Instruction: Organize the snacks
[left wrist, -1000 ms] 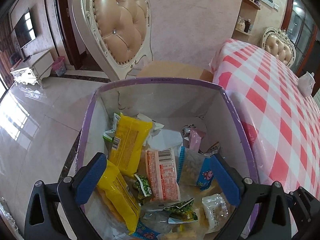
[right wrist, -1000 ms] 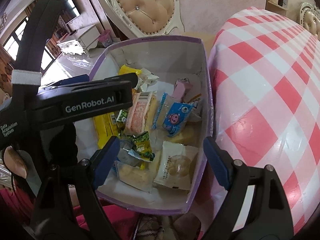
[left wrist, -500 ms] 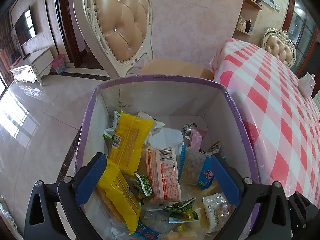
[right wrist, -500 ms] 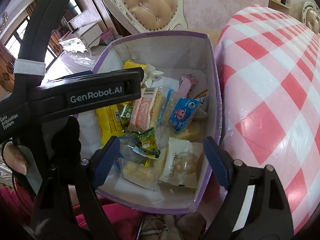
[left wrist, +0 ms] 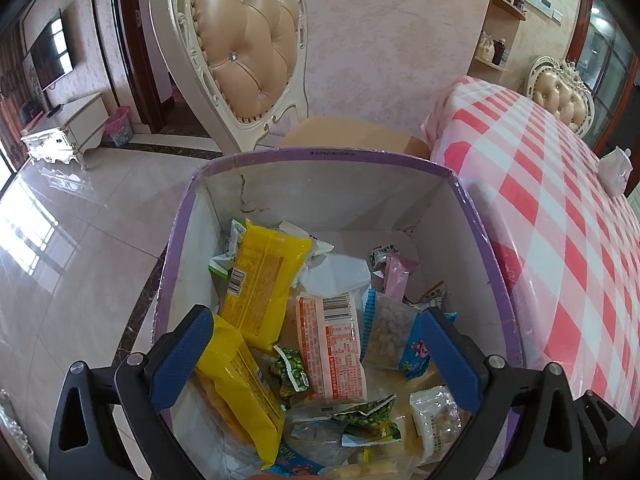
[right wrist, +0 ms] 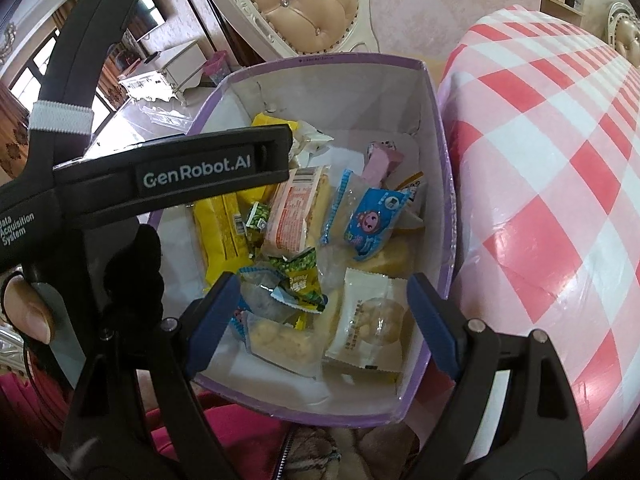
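A purple-rimmed cardboard box [left wrist: 320,158] [right wrist: 440,128] holds several snack packets: two yellow packs [left wrist: 262,280], an orange-printed pack [left wrist: 334,346] [right wrist: 296,208], a blue cartoon pack [right wrist: 370,222], a pink bar [left wrist: 394,278], green pea packets [right wrist: 298,276] and a white biscuit pack [right wrist: 366,320]. My left gripper [left wrist: 316,360] hangs open above the box's near end, nothing between its blue pads. My right gripper [right wrist: 322,326] is open too, over the white and clear packs, touching none. The left tool's black body [right wrist: 168,176] crosses the right wrist view.
A table with a pink-and-white checked cloth [left wrist: 560,220] [right wrist: 560,160] stands right beside the box. A cream chair with tufted peach back [left wrist: 244,48] stands behind it on a glossy tiled floor [left wrist: 80,220]. A thumb [right wrist: 28,312] and pink clothing [right wrist: 224,428] show at the lower left.
The right gripper's view has shifted a little, so the box sits slightly further right and lower. The left gripper has stayed put. Both stay open and the snacks lie as before.
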`<state>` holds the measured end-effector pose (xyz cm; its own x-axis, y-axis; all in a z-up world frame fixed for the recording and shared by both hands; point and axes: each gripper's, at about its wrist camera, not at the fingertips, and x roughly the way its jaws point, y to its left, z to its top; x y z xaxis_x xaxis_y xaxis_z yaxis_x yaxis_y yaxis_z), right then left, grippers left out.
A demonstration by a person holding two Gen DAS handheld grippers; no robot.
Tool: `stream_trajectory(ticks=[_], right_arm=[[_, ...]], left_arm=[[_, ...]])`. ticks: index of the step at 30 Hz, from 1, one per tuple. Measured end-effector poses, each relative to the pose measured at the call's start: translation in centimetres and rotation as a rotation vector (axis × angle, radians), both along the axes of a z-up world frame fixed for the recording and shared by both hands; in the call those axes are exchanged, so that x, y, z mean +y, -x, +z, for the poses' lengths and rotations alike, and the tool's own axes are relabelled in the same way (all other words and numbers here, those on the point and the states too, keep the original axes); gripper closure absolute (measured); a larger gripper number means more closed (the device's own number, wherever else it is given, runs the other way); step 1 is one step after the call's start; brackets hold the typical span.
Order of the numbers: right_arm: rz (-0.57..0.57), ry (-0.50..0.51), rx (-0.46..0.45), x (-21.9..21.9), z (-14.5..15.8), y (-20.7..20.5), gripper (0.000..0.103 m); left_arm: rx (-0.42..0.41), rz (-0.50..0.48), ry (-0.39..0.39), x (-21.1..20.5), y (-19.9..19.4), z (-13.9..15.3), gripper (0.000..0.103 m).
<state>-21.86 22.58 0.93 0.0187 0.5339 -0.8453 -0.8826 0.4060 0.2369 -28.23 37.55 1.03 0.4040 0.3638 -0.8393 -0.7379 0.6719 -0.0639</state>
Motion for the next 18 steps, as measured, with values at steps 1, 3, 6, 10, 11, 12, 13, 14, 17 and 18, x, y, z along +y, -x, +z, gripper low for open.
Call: stream_trajectory(ticks=[1, 3, 6, 10, 11, 12, 13, 14, 17, 18], right_arm=[[0.0, 0.001, 0.0, 0.03, -0.05, 0.04, 0.016], [0.0, 0.003, 0.0, 0.1, -0.15, 0.1, 0.016], [0.001, 0.006, 0.002, 0.11, -0.22, 0.1, 0.016], [0.001, 0.008, 0.005, 0.17, -0.27, 0.14, 0.016], [0.001, 0.009, 0.005, 0.18, -0.29, 0.14, 0.016], [0.001, 0.009, 0.005, 0.2, -0.27, 0.12, 0.016], [0.001, 0.009, 0.007, 0.19, -0.32, 0.12, 0.016], [0.001, 0.01, 0.007, 0.19, -0.37, 0.13, 0.016], [0.001, 0.012, 0.009, 0.11, -0.49, 0.17, 0.016], [0.001, 0.013, 0.01, 0.07, -0.52, 0.14, 0.016]], left_arm=[[0.001, 0.0, 0.0, -0.01, 0.0, -0.01, 0.0], [0.002, -0.001, 0.002, -0.06, -0.01, -0.04, 0.0], [0.002, -0.001, 0.003, -0.1, 0.01, -0.05, 0.0], [0.003, 0.004, 0.005, -0.11, 0.04, -0.13, 0.0], [0.003, 0.005, 0.006, -0.12, 0.05, -0.14, 0.0], [0.003, 0.006, 0.007, -0.13, 0.06, -0.18, 0.0], [0.004, 0.006, 0.01, -0.14, 0.06, -0.22, 0.0], [0.004, 0.005, 0.012, -0.15, 0.04, -0.27, 0.0], [0.009, 0.016, 0.005, -0.18, 0.03, -0.4, 0.0], [0.012, 0.016, 0.003, -0.17, -0.01, -0.45, 0.0]])
